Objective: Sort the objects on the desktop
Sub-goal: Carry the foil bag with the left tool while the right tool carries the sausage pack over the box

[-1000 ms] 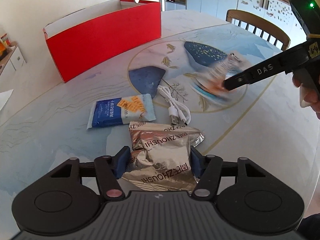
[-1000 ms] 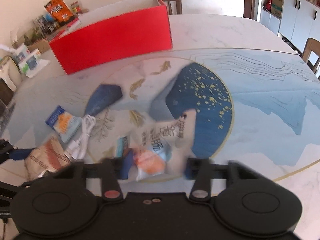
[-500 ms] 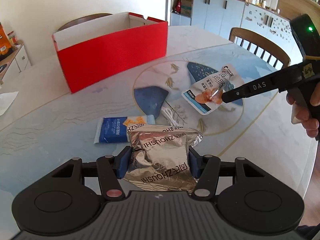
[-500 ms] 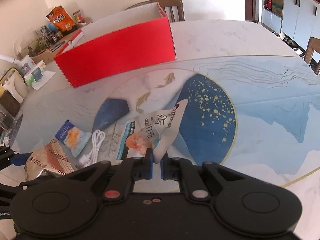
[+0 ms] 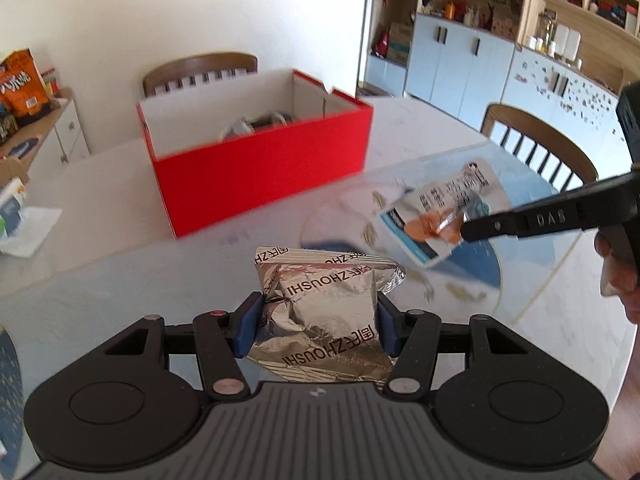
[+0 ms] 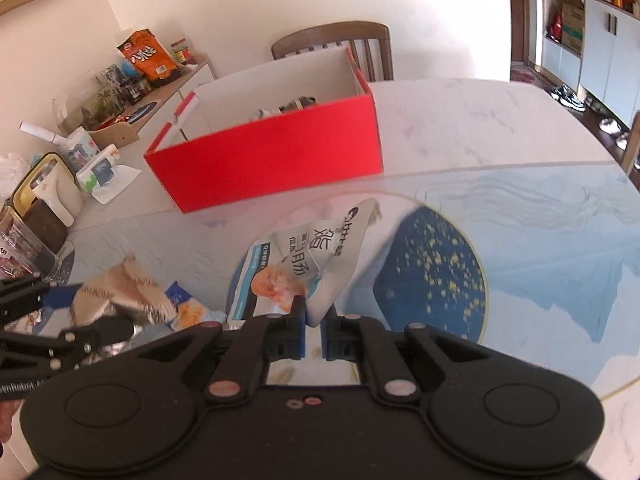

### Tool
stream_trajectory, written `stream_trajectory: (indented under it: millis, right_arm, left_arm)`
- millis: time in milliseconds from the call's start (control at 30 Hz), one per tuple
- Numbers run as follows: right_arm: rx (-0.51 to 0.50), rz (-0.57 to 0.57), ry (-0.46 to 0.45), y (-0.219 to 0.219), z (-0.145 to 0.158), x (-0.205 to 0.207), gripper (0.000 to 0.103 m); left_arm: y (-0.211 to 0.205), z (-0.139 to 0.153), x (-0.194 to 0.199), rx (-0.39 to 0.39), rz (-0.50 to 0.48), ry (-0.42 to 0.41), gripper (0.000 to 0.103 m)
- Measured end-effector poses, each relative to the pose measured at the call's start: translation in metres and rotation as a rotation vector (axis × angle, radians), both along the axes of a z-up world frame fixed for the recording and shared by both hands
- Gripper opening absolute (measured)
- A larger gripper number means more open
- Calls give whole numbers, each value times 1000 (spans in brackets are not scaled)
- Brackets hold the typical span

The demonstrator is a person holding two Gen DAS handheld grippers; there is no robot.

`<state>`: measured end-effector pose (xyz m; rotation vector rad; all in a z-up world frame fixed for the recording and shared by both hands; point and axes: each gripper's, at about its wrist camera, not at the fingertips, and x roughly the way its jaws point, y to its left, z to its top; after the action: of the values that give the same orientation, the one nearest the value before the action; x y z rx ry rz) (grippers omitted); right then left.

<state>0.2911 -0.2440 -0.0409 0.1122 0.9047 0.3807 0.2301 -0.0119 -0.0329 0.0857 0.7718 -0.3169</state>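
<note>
- Left gripper (image 5: 318, 326): jaws clenched on the silver foil packet (image 5: 324, 320)
- Right gripper (image 6: 313, 334): jaws clenched on the white snack pouch (image 6: 304, 268), above the tabletop (image 6: 500, 140)
- Red box (image 5: 260, 164) beyond

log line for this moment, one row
left gripper: shut on silver foil snack bag | right gripper: shut on white sausage packet | red cardboard box: open
</note>
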Motion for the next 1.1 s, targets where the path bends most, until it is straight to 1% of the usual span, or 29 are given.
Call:
stream_trajectory:
  millis: [300, 533, 667, 867, 1100]
  right_arm:
    - [-27, 40, -68, 7, 30, 35, 7]
    - [-44, 76, -127, 11, 52, 66, 7]
    - [-51, 105, -159, 15, 63, 85, 7]
    - [-64, 148, -204, 26, 75, 112, 7]
    - [-78, 165, -214, 36, 76, 146, 7]
  left_arm:
    - [4, 33, 40, -5, 55, -81, 57]
    - [3, 55, 73, -16, 99, -123, 57]
    - [5, 62, 93, -22, 133, -125, 57]
    - [7, 72, 123, -10, 175, -140, 57]
    - [12, 72, 162, 6, 211, -125, 57]
